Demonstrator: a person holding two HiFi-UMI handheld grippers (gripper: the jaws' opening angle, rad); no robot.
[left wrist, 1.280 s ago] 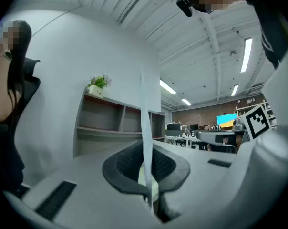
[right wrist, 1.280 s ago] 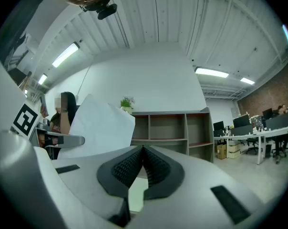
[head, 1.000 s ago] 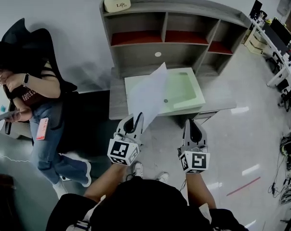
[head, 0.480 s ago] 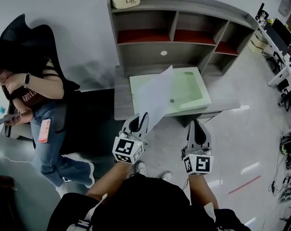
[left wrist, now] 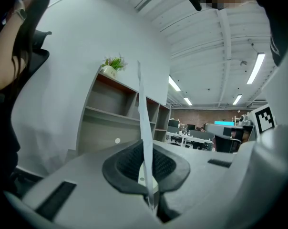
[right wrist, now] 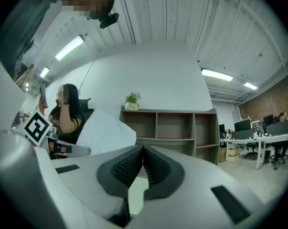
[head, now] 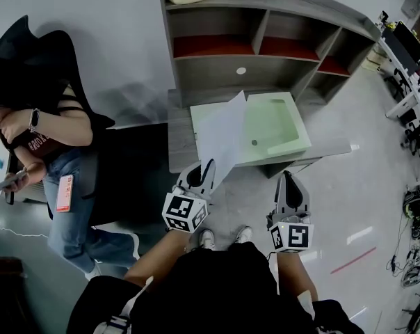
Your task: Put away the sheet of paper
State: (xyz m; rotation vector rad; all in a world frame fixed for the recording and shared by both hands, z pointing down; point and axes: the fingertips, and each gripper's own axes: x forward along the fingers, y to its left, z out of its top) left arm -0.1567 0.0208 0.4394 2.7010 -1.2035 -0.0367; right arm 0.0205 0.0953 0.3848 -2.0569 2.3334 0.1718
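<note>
Grey left gripper (head: 204, 169), jaws pressed together on the lower corner of the white sheet of paper (head: 224, 134), which rises ahead toward the green tray (head: 293, 134). Right gripper (head: 288, 181), alongside, is closed on nothing. The grip is unchanged since a second ago, so the sheet is still carried and not yet put away.

Right gripper (right wrist: 143, 148) jaws together; paper (right wrist: 106, 131) left, shelf (right wrist: 175, 128) ahead.

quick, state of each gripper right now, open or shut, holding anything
Left gripper: closed on the sheet of paper, pinched near its lower end.
Right gripper: closed, nothing between its jaws.
</note>
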